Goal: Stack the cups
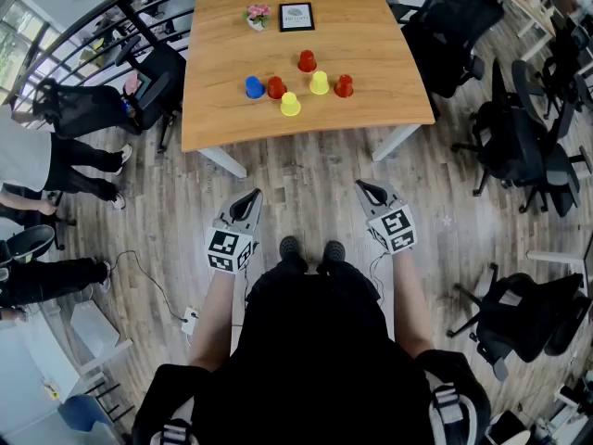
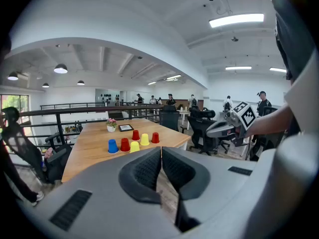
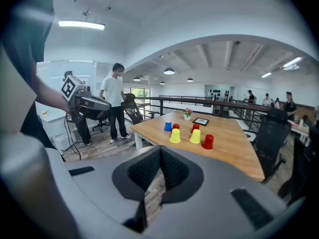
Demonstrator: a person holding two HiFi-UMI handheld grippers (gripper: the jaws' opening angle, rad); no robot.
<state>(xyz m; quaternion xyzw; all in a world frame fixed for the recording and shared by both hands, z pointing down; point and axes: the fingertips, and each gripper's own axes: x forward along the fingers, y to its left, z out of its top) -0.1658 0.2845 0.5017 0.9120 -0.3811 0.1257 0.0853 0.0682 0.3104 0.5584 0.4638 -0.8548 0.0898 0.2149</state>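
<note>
Upside-down cups stand in a cluster on the wooden table (image 1: 371, 26): a blue cup (image 1: 253, 87), a red cup (image 1: 276, 88), a yellow cup (image 1: 290, 105), a red cup (image 1: 307, 61), a yellow cup (image 1: 319, 82) and a red cup (image 1: 344, 86). Both grippers hang over the floor, well short of the table. My left gripper (image 1: 254, 196) is shut and empty; its own view has the blue cup (image 2: 112, 146) far ahead. My right gripper (image 1: 362, 186) is also shut with nothing held, and the nearest red cup (image 3: 208, 142) lies beyond its jaws.
A small flower pot (image 1: 257, 17) and a framed picture (image 1: 296, 17) stand at the table's far side. Office chairs (image 1: 519, 146) crowd the right, another chair (image 1: 153, 86) sits at the table's left. A railing (image 1: 111, 17) and seated people (image 1: 56, 156) are on the left.
</note>
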